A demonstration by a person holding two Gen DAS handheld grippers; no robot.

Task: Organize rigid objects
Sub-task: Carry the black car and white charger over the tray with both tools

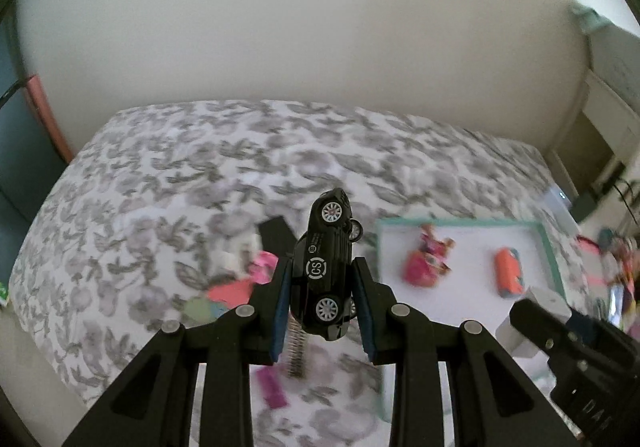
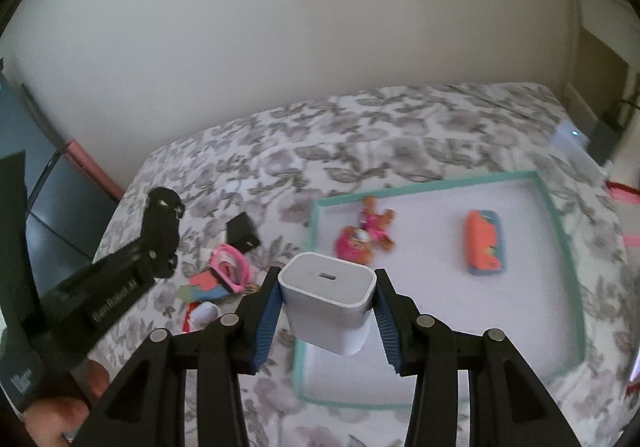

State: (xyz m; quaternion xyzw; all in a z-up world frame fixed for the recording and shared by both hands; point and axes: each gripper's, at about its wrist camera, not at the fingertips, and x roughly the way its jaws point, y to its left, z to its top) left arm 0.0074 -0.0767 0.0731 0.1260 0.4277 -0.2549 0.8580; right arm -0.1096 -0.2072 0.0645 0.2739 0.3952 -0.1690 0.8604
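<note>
My left gripper is shut on a black toy car that stands nose-up between its blue pads, above the flowered bed. My right gripper is shut on a white charger cube, held over the near left edge of a white tray with a teal rim. Inside the tray lie a pink doll toy and an orange-and-blue case. The right wrist view also shows the left gripper with the car at its left. The right gripper with the cube appears at the left wrist view's lower right.
The bed carries loose items left of the tray: a black block, a pink band, coloured paper pieces, a metal spring and a magenta strip. A wall stands behind; furniture and clutter sit at the right.
</note>
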